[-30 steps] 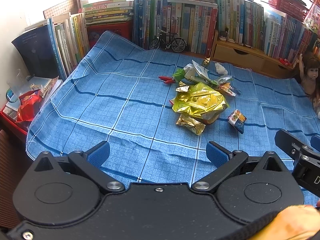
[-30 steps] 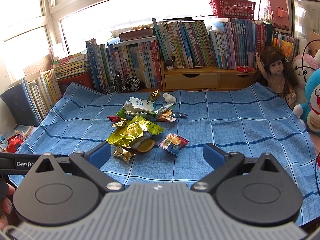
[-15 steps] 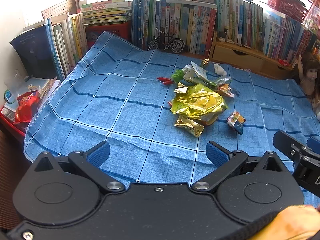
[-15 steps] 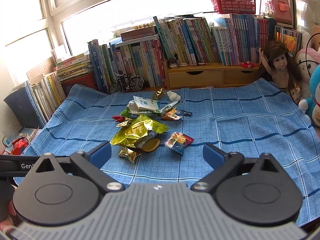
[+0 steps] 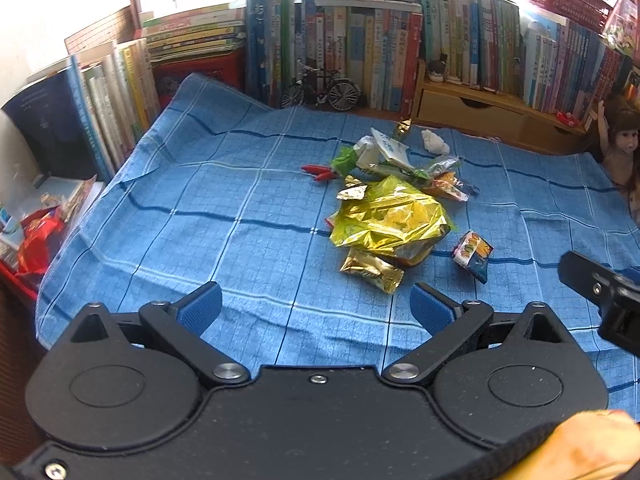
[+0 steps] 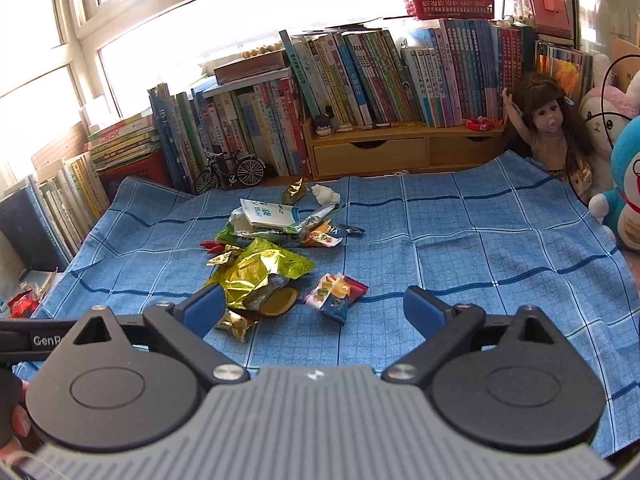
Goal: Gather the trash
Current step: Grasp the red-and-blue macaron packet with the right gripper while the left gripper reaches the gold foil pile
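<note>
Hovering: left claw point(image 5: 316, 308) and right claw point(image 6: 310, 308) hang over the near edge of the blue cloth point(image 5: 200, 208), both with jaws spread wide and nothing between them.
Trash: a heap of wrappers lies ahead of both claws; the gold bag point(image 5: 390, 216) is in the middle, the small gold packet point(image 5: 370, 270) just ahead of the left claw, the colourful packet point(image 6: 336, 294) just ahead of the right claw, between its fingers.
Farther trash: white carton point(image 6: 266, 212), red wrapper point(image 5: 320, 172) and crumpled tissue point(image 5: 434, 142) lie beyond the bag.
Surroundings: books point(image 6: 360, 72), a toy bicycle point(image 6: 230, 170) and a wooden drawer unit point(image 6: 400, 152) line the far side; a doll point(image 6: 552, 128) stands far right.
In the way: nothing lies between the claws and the heap.
Hard to make out: a brown disc point(image 6: 278, 302) is partly hidden under the bag; the left finger of the right claw covers part of the small packet.
Change: both claws are slightly closer to the heap than a second ago; the trash is unmoved.
</note>
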Demonstrator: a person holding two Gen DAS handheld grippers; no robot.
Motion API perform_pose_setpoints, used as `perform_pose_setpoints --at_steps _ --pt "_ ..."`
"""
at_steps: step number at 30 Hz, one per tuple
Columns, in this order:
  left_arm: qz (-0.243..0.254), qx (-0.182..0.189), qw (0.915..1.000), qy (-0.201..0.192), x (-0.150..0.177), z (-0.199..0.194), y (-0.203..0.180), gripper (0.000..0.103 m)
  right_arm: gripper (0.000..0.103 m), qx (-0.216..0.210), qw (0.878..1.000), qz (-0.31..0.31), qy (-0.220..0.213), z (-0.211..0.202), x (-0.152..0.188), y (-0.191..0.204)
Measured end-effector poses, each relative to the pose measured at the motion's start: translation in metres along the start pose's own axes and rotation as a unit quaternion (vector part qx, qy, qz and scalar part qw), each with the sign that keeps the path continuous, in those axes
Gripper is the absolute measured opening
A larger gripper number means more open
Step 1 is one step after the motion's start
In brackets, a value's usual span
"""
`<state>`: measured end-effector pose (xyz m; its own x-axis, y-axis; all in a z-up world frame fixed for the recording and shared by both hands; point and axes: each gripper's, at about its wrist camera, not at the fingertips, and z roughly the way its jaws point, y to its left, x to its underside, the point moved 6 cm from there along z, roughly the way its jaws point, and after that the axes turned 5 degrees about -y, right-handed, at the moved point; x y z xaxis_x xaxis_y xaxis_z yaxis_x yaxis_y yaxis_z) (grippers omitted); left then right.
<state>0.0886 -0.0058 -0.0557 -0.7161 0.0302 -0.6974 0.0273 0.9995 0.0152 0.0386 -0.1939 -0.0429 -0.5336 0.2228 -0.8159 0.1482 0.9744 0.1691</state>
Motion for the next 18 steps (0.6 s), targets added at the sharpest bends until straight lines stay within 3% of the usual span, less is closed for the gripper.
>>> perform_pose_setpoints --at_steps 7,12,18 --pt "0.016 0.025 0.9996 0.001 -0.016 0.036 -0.021 0.096 0.095 0.001 0.999 0.018 0.028 0.045 -0.008 -0.013" --pt "0.011 0.05 0.9981 0.036 -0.028 0.077 -0.043 0.073 0.088 -0.001 0.998 0.02 0.062 0.088 -0.004 -0.021" --pt "-0.035 0.069 0.9952 0.059 -0.052 0.124 -0.061 0.073 0.084 -0.003 0.993 0.045 0.111 0.143 0.014 -0.035"
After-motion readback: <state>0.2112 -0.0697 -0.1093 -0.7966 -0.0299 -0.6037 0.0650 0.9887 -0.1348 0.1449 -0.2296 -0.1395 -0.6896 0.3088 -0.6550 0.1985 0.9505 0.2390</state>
